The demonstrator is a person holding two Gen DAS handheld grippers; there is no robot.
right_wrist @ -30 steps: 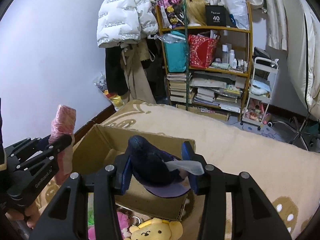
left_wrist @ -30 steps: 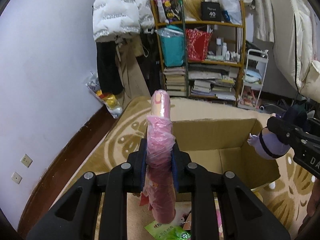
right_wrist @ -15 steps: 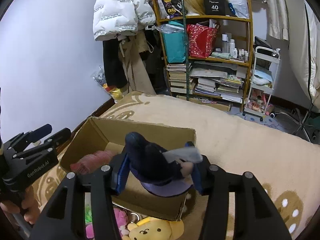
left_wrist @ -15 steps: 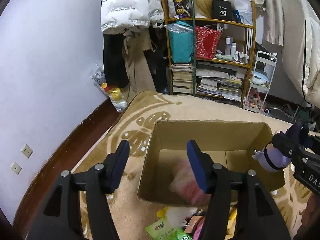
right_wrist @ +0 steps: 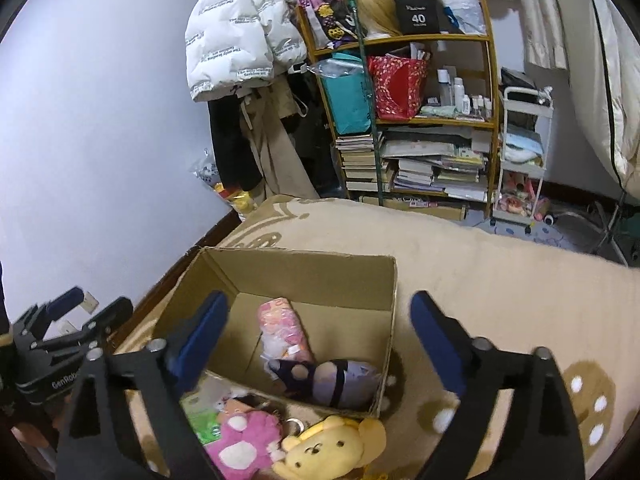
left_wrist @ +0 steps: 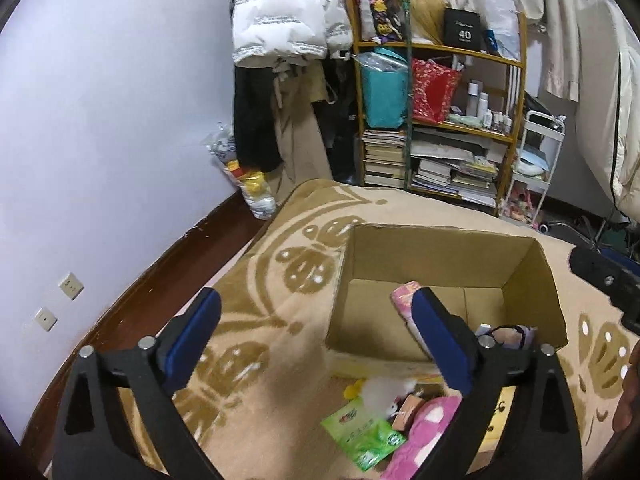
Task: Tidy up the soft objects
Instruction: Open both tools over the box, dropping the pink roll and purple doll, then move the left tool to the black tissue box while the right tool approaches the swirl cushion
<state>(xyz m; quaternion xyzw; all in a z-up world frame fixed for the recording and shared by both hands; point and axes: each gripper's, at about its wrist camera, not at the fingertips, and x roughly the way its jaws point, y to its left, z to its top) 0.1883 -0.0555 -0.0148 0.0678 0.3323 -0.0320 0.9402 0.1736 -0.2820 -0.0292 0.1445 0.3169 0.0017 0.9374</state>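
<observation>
Both toys have dropped since a second ago: the pink wrapped roll (right_wrist: 282,330) and the dark purple plush (right_wrist: 332,380) now lie inside the cardboard box (right_wrist: 308,276), touching each other, the plush against the box's near wall. The left gripper (left_wrist: 316,336) and right gripper (right_wrist: 320,336) have both just been opening; their jaws stand wide with nothing between them.

The step in hand, as I judge it, is fetching the next soft thing. Just outside the box's near wall lie a yellow bear plush (right_wrist: 332,448), a pink spotted plush (right_wrist: 244,440), a small white fluffy toy (left_wrist: 384,392) and a green packet (left_wrist: 362,436). To do it well, each gripper should back away from the box, come down over one toy and close across its bulk, not on an ear or keyring.

The pile is crowded, so a neighbour may get dragged along. Beyond the box, the patterned rug (left_wrist: 280,280) is bare, with the bookshelf (left_wrist: 440,120) well apart.
</observation>
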